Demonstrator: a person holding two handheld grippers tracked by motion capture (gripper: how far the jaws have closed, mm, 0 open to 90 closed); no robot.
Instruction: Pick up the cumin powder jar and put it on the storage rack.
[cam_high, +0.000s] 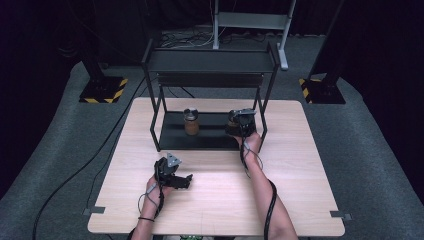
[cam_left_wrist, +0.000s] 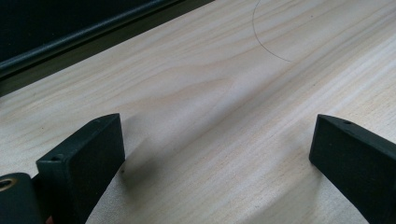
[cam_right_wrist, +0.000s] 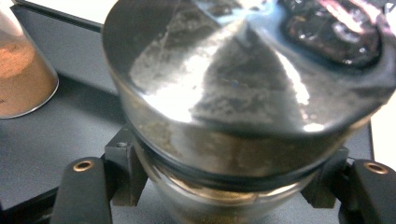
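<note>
The jar with the shiny lid (cam_right_wrist: 243, 107) sits on the bottom shelf (cam_high: 210, 140) of the black rack, right side, pinched between the jaws of the right hand-held gripper (cam_right_wrist: 233, 186). From up high it hides behind that hand-held gripper — up close, its metal lid gleams. A second jar (cam_high: 191, 122) of brown powder stands well apart. The left hand-held gripper (cam_left_wrist: 217, 154) rests on the table (cam_high: 300, 165), jaws spread wide — nothing between them.

A glass jar (cam_right_wrist: 233, 140) with a shiny metal lid stands upright on the black rack's lower shelf (cam_high: 215, 132).
</note>
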